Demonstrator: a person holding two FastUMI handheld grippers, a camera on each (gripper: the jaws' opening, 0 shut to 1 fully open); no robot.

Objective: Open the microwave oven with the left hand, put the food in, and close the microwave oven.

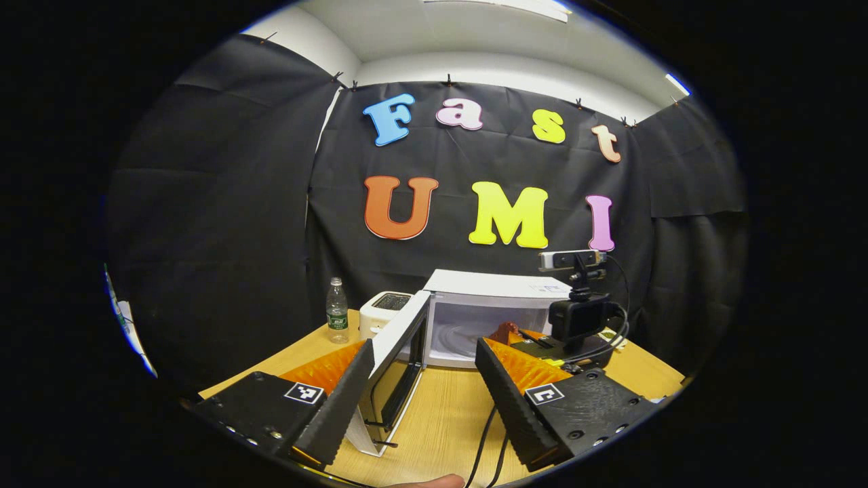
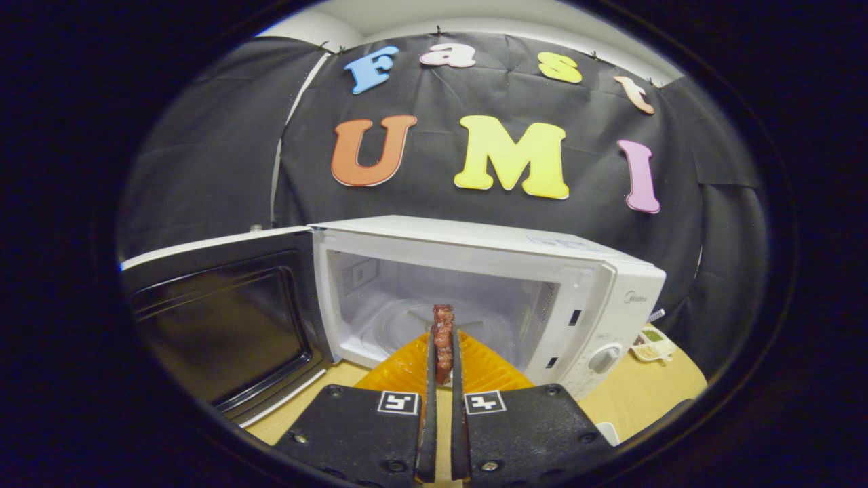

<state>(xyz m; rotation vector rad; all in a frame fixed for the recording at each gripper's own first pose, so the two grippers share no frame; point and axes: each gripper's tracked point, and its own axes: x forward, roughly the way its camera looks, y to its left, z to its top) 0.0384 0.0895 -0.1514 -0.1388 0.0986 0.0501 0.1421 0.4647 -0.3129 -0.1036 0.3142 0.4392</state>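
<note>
- The pale wooden worktop [image 1: 447, 413] carries all the things in the booth.
- The white box-shaped microwave oven [image 2: 475, 271] stands on it with its cavity open to the front; a round glass turntable lies on the cavity floor.
- The dark-windowed microwave door [image 2: 217, 318] is swung wide open to the left of the cavity. In the left gripper view the door edge [image 1: 397, 352] stands between the two fingers of the left claw [image 1: 420, 379], which are spread well apart and do not press on it.
- The right claw [image 2: 441, 359] is clamped on the food; its fingers are nearly together, at the mouth of the cavity.
- A white toaster [image 1: 383, 312] stands just left of the oven.
- A clear plastic water bottle [image 1: 337, 310] stands upright beside the toaster.
- The small reddish-brown piece of food [image 2: 443, 332] stands upright between the right fingers, in front of the turntable.
</note>
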